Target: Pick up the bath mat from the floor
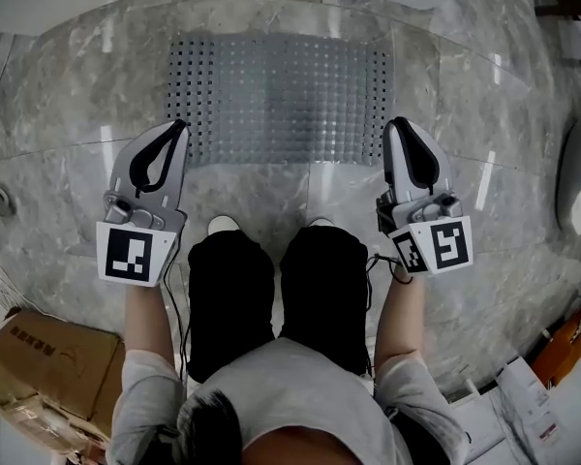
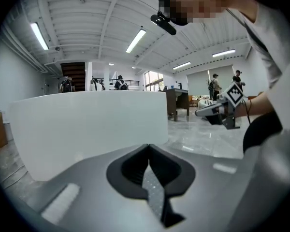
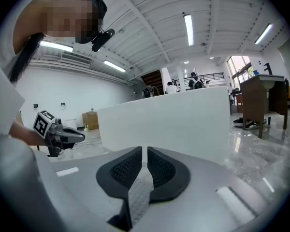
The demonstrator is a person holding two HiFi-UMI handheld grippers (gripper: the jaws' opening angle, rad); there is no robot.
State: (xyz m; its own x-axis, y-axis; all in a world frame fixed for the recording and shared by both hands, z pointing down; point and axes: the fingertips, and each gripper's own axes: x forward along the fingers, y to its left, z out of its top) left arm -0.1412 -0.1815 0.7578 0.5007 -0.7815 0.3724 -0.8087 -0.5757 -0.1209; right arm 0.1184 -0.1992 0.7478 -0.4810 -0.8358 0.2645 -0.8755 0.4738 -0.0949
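A translucent grey bath mat point(image 1: 281, 95) studded with dots spreads over the marble floor ahead of my feet. My left gripper point(image 1: 181, 126) is shut on its near left corner, my right gripper point(image 1: 392, 124) on its near right corner. In the left gripper view the jaws point(image 2: 148, 150) are pressed together on a strip of the mat point(image 2: 153, 195) that trails back under them. In the right gripper view the pads point(image 3: 145, 152) pinch a similar mat strip point(image 3: 137, 195), with a thin slit showing between them higher up. Whether the mat's far edge rests on the floor I cannot tell.
A white partition point(image 2: 87, 124) stands just ahead. A cardboard box point(image 1: 48, 366) sits at my lower left and a floor drain point(image 1: 0, 200) at the left. A white fixture point(image 1: 579, 172), an orange tool point(image 1: 569, 339) and papers point(image 1: 523, 395) are at the right. People stand far off.
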